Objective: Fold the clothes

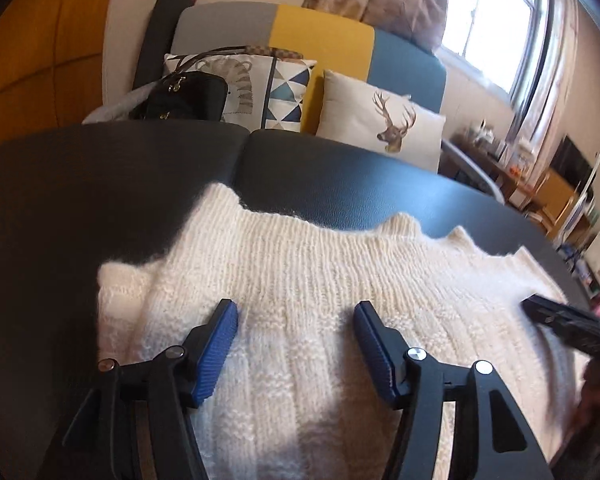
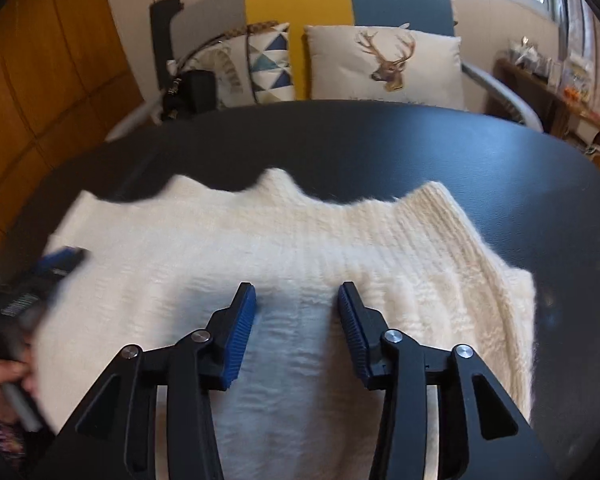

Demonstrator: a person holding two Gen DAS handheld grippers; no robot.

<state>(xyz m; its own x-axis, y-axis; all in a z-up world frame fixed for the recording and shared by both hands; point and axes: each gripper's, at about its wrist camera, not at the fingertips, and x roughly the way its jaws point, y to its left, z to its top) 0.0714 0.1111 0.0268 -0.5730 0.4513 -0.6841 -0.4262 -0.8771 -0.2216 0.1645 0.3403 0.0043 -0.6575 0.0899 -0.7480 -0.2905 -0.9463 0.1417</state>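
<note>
On smooth black table (image 1: 120, 184), fuzzy cream ribbed-knit sweater (image 1: 300, 264), scalloped edge.

free: bare black table (image 2: 420, 148) beyond sweater (image 2: 260, 248) | obstacles: cushions (image 2: 384, 64) behind table's far edge

no text can be read; grey lettering on the patterned cushion (image 1: 240, 88) (blurred, partly hidden) stays illegible.

You are in a home living room. Behind the black table (image 2: 380, 140) stands a sofa (image 1: 324, 40) in grey, yellow and blue panels, with a deer-print cushion (image 2: 384, 64) and a triangle-patterned cushion (image 1: 288, 94) on it. Right of the sofa, a curtained window (image 1: 496, 20) lets in daylight.
</note>
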